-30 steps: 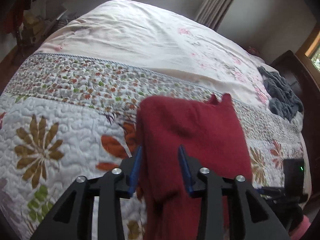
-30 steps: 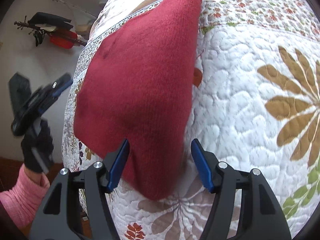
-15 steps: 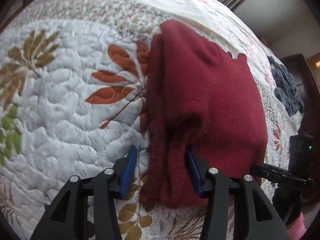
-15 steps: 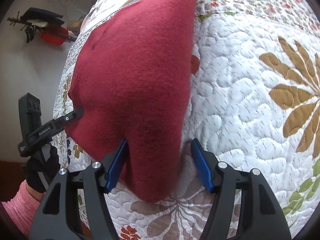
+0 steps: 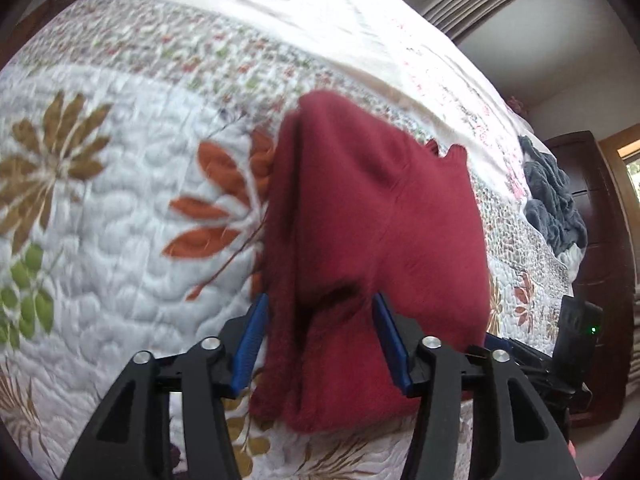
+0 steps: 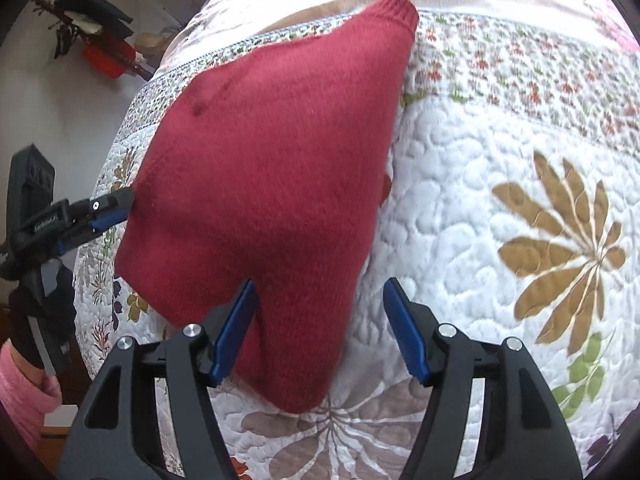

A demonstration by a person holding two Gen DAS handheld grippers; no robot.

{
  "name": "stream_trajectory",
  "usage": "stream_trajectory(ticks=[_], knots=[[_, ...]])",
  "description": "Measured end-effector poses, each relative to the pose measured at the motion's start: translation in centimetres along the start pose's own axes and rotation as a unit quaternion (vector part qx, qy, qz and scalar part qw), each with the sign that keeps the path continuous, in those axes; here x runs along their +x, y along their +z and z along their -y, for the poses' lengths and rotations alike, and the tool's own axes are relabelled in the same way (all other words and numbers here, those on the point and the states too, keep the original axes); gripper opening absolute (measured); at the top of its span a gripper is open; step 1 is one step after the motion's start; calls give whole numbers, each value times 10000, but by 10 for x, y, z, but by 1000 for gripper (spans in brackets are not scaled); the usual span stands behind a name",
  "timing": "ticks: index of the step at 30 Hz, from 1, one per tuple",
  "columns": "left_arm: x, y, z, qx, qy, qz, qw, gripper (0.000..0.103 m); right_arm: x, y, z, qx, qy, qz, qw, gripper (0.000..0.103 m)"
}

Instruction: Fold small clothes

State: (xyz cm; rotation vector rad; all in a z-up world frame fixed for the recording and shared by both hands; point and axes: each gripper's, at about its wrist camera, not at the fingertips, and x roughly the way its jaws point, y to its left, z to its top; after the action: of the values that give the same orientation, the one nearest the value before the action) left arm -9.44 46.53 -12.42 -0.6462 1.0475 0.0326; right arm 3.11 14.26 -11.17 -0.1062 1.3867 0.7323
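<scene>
A dark red knit garment (image 5: pixel 380 216) lies folded on the flowered quilt (image 5: pixel 120 200), with a ribbed cuff (image 6: pixel 394 12) pointing at the far side. My left gripper (image 5: pixel 320 340) is open and straddles the garment's thick near edge, both blue pads standing apart from the cloth. My right gripper (image 6: pixel 320 332) is open too. The garment's (image 6: pixel 272 160) near corner lies between its fingers, closer to the left pad. In the right wrist view the left gripper (image 6: pixel 100 208) sits at the garment's left edge, held by a gloved hand (image 6: pixel 40 308) in a pink sleeve.
A crumpled grey-blue cloth (image 5: pixel 556 200) lies at the bed's far right by dark wooden furniture (image 5: pixel 600 220). The quilt's edge drops off at the left in the right wrist view, with a red object (image 6: pixel 104 56) on the wall beyond. Open quilt (image 6: pixel 520 220) spreads to the right.
The left gripper's jaws have widened around the red garment's near edge, and it dipped low over the quilt, then drew back a little. The right gripper stayed open and barely moved.
</scene>
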Motion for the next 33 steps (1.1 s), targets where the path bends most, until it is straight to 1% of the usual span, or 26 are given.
stream_trajectory(ticks=[5,11,16,23,28,30,31,33], knots=[[11,18,8,150,-10,-87,9998,57,-5,8,3,-3,-71,63,10000,65],[27,30,10,401,22,-279,9988,59,-8,19,0,-77,-259,165,9995,66],[39,34,4,395,-194,-421,9981,64,-7,25,0,-62,-299,204,9993,67],[55,43,6,491,-530,-607,9955,66,-3,32,-1,-60,-302,211,9993,68],[72,51,8,580,-842,-790,9916,73,1,38,5,144,-113,175,9997,70],[80,55,11,619,-992,-875,9893,74,5,41,12,316,22,140,9994,74],[83,57,13,667,-1054,-908,9880,77,6,42,16,376,82,130,9992,75],[88,60,17,832,-1160,-983,9849,79,12,44,27,595,286,45,9978,78]])
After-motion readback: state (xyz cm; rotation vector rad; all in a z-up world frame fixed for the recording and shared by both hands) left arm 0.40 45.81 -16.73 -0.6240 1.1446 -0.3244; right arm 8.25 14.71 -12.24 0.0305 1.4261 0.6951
